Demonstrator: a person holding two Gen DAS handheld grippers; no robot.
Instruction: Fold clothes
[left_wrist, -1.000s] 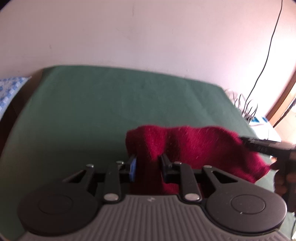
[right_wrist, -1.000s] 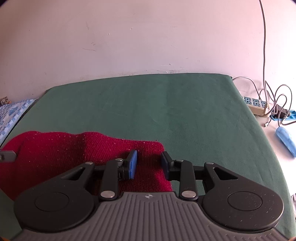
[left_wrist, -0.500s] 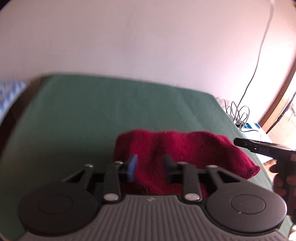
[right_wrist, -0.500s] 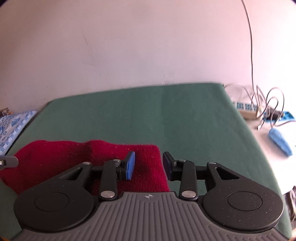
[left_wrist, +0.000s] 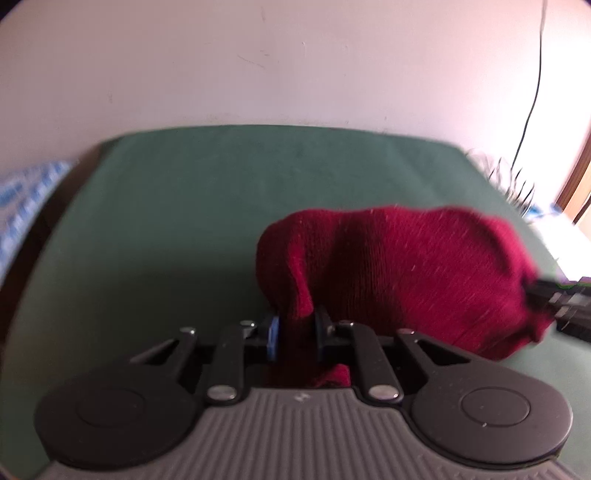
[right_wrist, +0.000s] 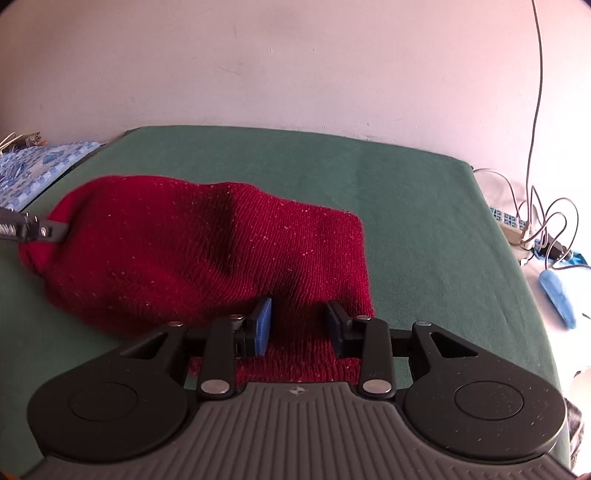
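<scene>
Closing on a bunched end of the red knit garment (left_wrist: 406, 266), the left claw (left_wrist: 295, 328) has the fabric squeezed between its two pads, a pinched ridge rising just ahead of the fingertips. From there the garment spreads to that claw's right, sagging toward the right claw's tip, which shows blurred at the far right edge of the left wrist view. The right claw (right_wrist: 299, 325) is clenched on the garment's opposite end: the cloth fills the gap between its blue pad and black pad, with a strip of knit running back under the claw body. Ahead of and to the left of this claw the garment lies in a soft hump on the green surface (right_wrist: 424, 221), reaching to the left claw's fingers (right_wrist: 51, 230) at the far left. Right of the right claw, off the surface's edge, lie a power strip (right_wrist: 511, 225) with tangled cables and a blue object (right_wrist: 557, 299). A patterned blue cloth (right_wrist: 33, 173) sits far left.
</scene>
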